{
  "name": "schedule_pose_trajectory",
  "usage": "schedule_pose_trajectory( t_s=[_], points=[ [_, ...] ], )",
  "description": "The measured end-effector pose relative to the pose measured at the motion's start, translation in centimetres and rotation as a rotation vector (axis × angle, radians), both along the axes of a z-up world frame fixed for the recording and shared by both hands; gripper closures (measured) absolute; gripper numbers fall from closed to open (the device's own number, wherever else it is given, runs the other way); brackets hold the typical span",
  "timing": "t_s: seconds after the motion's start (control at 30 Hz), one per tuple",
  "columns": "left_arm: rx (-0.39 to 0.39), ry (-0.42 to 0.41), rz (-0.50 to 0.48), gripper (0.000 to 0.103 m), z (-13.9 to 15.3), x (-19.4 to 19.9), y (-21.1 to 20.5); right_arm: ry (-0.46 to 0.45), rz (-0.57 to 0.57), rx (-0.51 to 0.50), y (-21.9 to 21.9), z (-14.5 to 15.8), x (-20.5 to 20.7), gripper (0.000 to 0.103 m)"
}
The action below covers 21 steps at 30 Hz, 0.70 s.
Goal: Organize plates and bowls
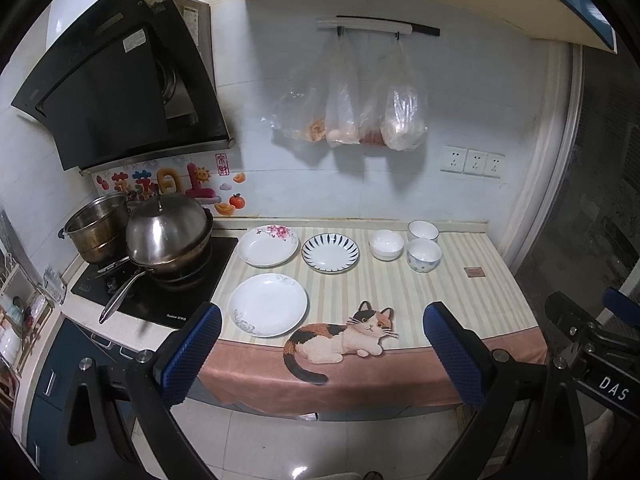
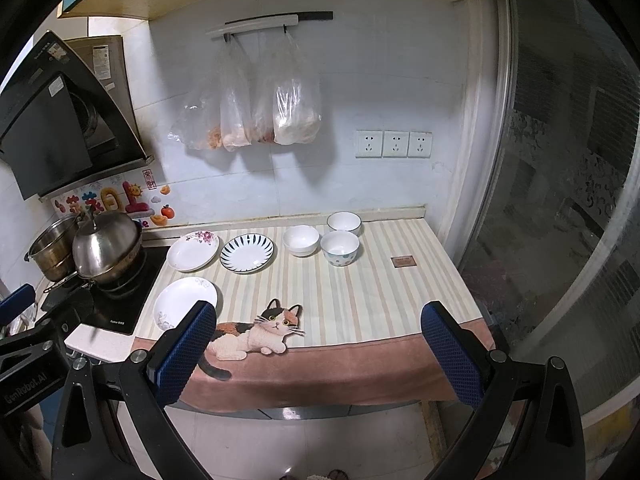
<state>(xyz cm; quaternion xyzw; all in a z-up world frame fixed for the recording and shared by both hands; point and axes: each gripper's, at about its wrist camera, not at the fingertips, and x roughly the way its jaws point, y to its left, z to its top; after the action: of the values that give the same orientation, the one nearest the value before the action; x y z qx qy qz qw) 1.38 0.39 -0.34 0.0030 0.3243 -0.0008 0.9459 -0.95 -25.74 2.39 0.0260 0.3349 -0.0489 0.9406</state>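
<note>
**Both grippers wide open, short of the counter; plates and bowls spread on the cloth**

The left gripper (image 1: 322,344) hangs in front of the near edge of the counter, its blue pads spread wide with nothing between them. The right gripper (image 2: 318,344) is held the same way, jaws wide apart and empty, also short of the near edge. Each shows at the edge of the other's view.

A striped cloth (image 1: 460,304) with a cat picture (image 1: 344,332) covers the counter. Three plates lie on its left part, none touching. The white plate (image 1: 268,304) is nearest, just left of the cat. Behind it sits the floral plate (image 1: 269,246), close to the hob, and to the right of that the blue-rayed plate (image 1: 330,252).

Three bowls cluster further right, close together. The plain bowl (image 1: 386,244) is leftmost, beside the blue-rayed plate. The dotted bowl (image 1: 424,255) is right of it, and the far bowl (image 1: 423,231) stands behind the dotted one, by the wall. All stand upright and look empty.

A small brown tag (image 1: 475,272) lies on the cloth, well right of the bowls. On the hob (image 1: 160,300) at left stand a lidded wok (image 1: 170,236) and a steel pot (image 1: 98,232). Plastic bags (image 1: 348,112) hang from a wall rail above the plates.
</note>
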Motion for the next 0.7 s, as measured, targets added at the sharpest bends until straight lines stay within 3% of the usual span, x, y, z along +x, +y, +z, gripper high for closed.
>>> schedule_pose_trajectory(
  t_s=[0.23, 0.33, 0.57, 0.7],
  points=[
    [0.012, 0.031, 0.089, 0.0, -3.9, 3.7, 4.5, 0.028, 0.039, 0.117, 1.9, -3.9, 3.1, 0.0],
    [0.021, 0.069, 0.177, 0.0, -6.4, 6.7, 7.6, 0.124, 0.104, 0.182, 3.7, -7.7, 7.1, 0.0],
    [-0.007, 0.264, 0.287, 0.0, -15.2, 15.5, 15.1, 0.359, 0.231, 0.256, 9.1, -17.5, 18.1, 0.0],
    [-0.054, 0.425, 0.314, 0.001, -21.8, 21.4, 18.2, 0.448, 0.281, 0.234, 12.1, -23.6, 25.1, 0.0]
  ],
)
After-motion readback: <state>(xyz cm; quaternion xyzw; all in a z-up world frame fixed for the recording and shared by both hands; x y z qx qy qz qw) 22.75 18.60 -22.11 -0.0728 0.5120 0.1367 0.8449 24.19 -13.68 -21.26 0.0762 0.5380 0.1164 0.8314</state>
